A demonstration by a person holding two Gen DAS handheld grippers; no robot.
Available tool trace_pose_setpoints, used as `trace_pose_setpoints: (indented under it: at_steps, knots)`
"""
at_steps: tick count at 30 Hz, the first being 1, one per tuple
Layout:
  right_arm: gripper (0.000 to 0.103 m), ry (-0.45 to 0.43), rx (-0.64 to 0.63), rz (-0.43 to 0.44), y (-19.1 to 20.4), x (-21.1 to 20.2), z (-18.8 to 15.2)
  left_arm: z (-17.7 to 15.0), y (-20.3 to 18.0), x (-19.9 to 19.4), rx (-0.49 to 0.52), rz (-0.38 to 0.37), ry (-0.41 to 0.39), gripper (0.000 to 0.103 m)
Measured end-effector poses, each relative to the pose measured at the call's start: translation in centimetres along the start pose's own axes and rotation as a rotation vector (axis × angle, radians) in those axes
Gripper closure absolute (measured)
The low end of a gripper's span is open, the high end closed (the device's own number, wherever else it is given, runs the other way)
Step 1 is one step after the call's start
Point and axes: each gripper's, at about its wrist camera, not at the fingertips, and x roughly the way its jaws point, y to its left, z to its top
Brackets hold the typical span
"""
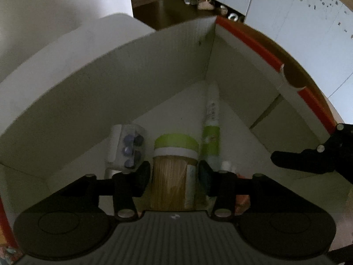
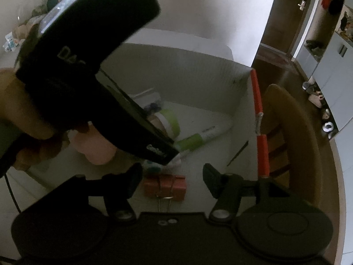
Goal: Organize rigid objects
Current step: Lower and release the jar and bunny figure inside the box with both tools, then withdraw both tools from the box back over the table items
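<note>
Inside a white box (image 1: 154,72), the left claw (image 1: 174,172) grips a green-lidded toothpick jar (image 1: 174,172), apparently placing it at 6 o'clock beside a green tube (image 1: 211,132); releasing comes next, while the right claw (image 2: 172,176) hangs wide, empty.

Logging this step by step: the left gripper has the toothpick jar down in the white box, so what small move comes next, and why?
Probably open the left gripper and let go: the toothpick jar already sits low inside the white box, beside the green tube.

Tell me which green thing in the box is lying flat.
The green and white tube, flat beside the box wall; the green-lidded toothpick jar is gripped by the left tongs.
</note>
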Motion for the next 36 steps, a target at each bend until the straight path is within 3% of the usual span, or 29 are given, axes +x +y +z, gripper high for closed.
trace_pose_setpoints:
  at_steps: [2,23,30,33,36]
  knots:
    - [0.033,-0.013,0.016,-0.006,-0.2,-0.4,-0.2,0.0,0.1,-1.0,-0.004,0.005,-0.021,0.043]
    - [0.027,-0.148,0.088,0.035,0.0,-5.9,-0.6,-3.9,0.7,-10.4,-0.035,0.044,-0.192,0.043]
    - [0.019,-0.174,0.106,0.044,0.7,-7.1,-0.8,-4.9,1.0,-12.3,-0.035,0.033,-0.242,0.042]
    - [0.017,-0.181,0.122,0.049,1.1,-7.6,-0.8,-5.8,1.0,-13.1,-0.024,0.033,-0.269,0.035]
    - [0.016,-0.191,0.130,0.057,1.8,-8.1,-1.0,-6.8,1.3,-13.9,-0.017,0.028,-0.289,0.034]
